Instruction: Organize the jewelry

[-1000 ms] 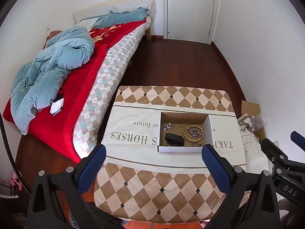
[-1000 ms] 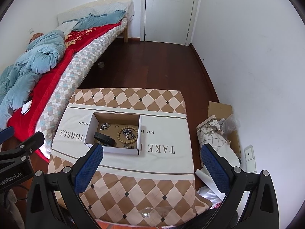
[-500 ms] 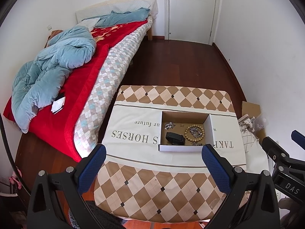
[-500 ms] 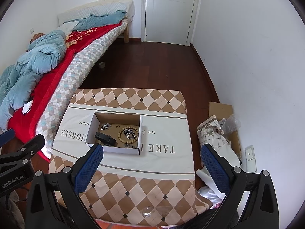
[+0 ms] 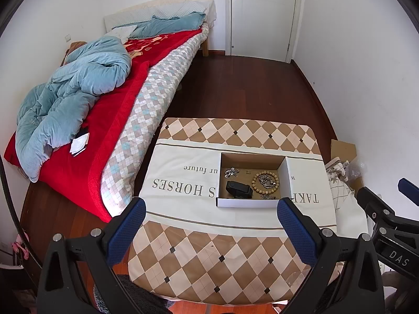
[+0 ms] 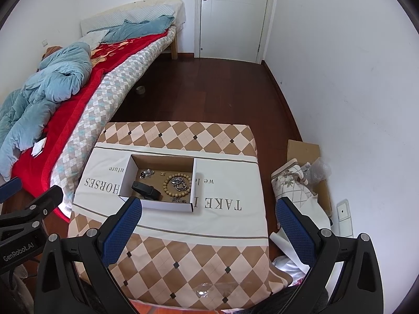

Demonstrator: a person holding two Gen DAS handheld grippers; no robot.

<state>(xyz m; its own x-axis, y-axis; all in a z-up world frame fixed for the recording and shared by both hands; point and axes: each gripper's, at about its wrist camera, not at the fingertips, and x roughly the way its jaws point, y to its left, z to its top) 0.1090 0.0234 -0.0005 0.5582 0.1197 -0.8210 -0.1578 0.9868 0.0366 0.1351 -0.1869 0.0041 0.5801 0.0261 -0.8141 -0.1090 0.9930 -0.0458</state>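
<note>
A shallow white cardboard box (image 5: 248,203) (image 6: 167,205) sits on the cloth-covered table (image 5: 209,256) (image 6: 199,256). In it lie a wooden bead bracelet (image 5: 265,181) (image 6: 177,183) with a silver chain inside its ring, a black band (image 5: 238,189) (image 6: 145,190), a silver trinket (image 5: 231,172) (image 6: 146,173) and small pieces near the front wall. My left gripper (image 5: 209,225) is open and empty, held above the table's near side. My right gripper (image 6: 207,222) is open and empty too, to the right of the box.
A bed (image 5: 110,130) with a red cover and a blue duvet stands close to the table's left. Cardboard, patterned cloth and plastic wrap (image 6: 301,180) lie on the floor at the right by the wall. A white door (image 5: 262,13) is at the far end.
Both grippers have drifted slightly, so the view shifts a little. The box and jewelry have not moved. Both grippers stay open.
</note>
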